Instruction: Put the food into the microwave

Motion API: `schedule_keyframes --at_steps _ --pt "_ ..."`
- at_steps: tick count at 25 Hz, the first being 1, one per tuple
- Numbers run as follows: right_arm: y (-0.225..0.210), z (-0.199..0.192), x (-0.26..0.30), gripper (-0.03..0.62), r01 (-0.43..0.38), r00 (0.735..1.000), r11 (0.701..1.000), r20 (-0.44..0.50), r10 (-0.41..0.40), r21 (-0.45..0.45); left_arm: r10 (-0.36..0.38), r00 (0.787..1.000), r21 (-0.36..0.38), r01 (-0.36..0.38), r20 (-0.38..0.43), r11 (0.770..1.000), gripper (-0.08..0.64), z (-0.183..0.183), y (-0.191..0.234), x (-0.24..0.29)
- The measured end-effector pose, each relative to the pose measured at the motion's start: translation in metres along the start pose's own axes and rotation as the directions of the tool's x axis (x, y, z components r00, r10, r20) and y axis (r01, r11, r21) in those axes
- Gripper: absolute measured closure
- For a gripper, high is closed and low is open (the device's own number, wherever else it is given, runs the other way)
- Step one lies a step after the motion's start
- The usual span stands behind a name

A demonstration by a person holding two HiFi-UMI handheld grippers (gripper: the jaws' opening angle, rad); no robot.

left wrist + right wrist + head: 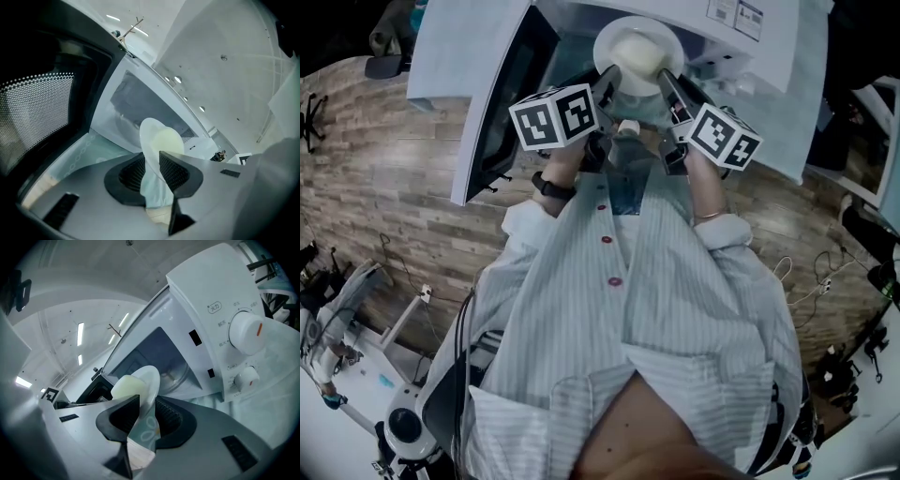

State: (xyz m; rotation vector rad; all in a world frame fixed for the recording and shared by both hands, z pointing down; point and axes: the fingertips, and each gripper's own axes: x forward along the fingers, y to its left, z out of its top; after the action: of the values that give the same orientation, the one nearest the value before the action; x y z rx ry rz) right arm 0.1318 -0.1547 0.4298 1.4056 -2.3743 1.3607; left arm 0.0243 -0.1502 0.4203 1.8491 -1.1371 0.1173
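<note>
White plate [623,28] of food [639,54], pinched at opposite rims by my left gripper [607,84] and right gripper [669,86], hangs before the open microwave [778,103]; next, I judge, a level push inside.

The microwave [201,301] cavity [161,355] stands open straight ahead. Its door [502,103] swings out on the left, and the control panel [234,333] bounds the right side.

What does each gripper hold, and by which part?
A round white plate of pale food: left gripper on its left rim, right gripper on its right rim.
</note>
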Motion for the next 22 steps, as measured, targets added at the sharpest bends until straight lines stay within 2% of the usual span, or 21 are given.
schedule_keyframes --at_steps 12,22 --pt "-0.013 0.017 0.017 0.476 -0.02 1.0 1.0 -0.022 0.019 -0.017 0.018 1.0 -0.014 -0.017 0.011 1.0 0.465 0.012 0.003 0.022" --pt "-0.014 0.029 0.031 0.476 0.008 1.0 1.0 -0.014 -0.008 0.007 0.007 1.0 -0.006 -0.007 -0.022 1.0 0.465 0.029 0.008 0.034"
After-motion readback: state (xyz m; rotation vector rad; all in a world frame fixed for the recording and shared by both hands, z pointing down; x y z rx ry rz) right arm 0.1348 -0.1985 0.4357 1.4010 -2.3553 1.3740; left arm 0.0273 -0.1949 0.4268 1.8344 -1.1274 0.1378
